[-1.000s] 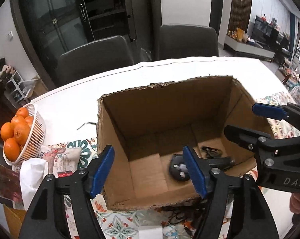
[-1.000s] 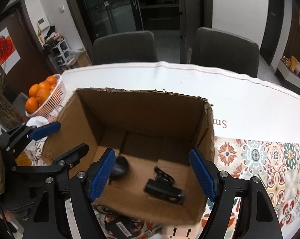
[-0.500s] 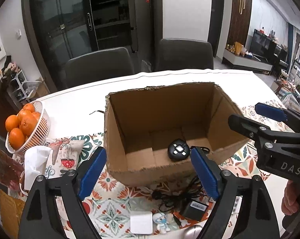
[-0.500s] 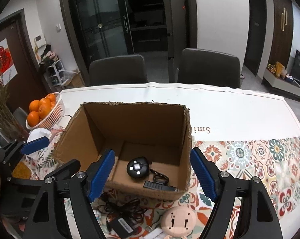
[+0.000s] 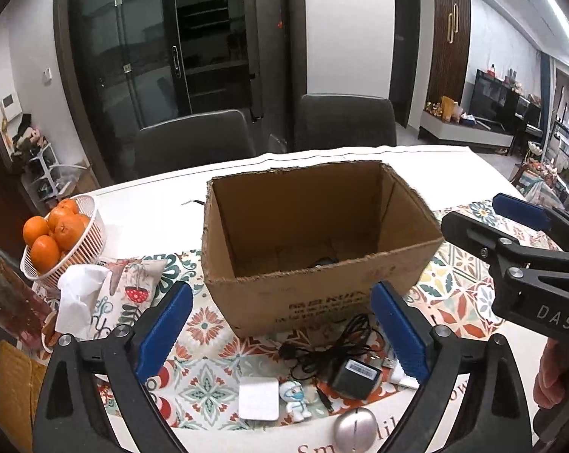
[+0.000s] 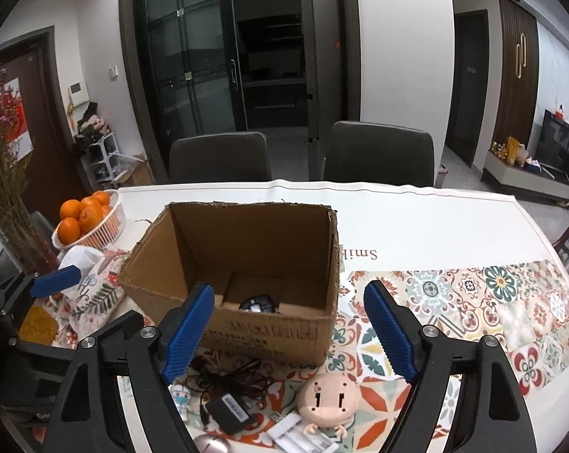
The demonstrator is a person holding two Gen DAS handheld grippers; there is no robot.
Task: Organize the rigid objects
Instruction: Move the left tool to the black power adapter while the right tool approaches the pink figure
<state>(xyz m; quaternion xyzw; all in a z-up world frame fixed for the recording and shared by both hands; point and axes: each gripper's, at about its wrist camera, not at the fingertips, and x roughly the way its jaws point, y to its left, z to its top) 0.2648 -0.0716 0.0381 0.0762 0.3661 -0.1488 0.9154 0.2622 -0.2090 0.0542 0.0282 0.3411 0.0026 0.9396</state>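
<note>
Oranges [image 5: 54, 234] sitting in basket [image 5: 91, 226] far left. Left gripper [image 5: 280, 334] hovering, jaws apart, empty. Box [image 6: 246, 264] standing mid-table, holding black gadget [image 6: 257, 303]. Charger [image 6: 229, 411], doll [image 6: 328, 400] lying before box. Right gripper [image 6: 288, 334] hovering, jaws apart, empty.

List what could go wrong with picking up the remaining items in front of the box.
The black adapter trails a tangled cable; lifting it may drag the small white figurine beside it. The round silver object at the table edge might roll off if nudged. Both the left gripper and right gripper are open and empty.
</note>
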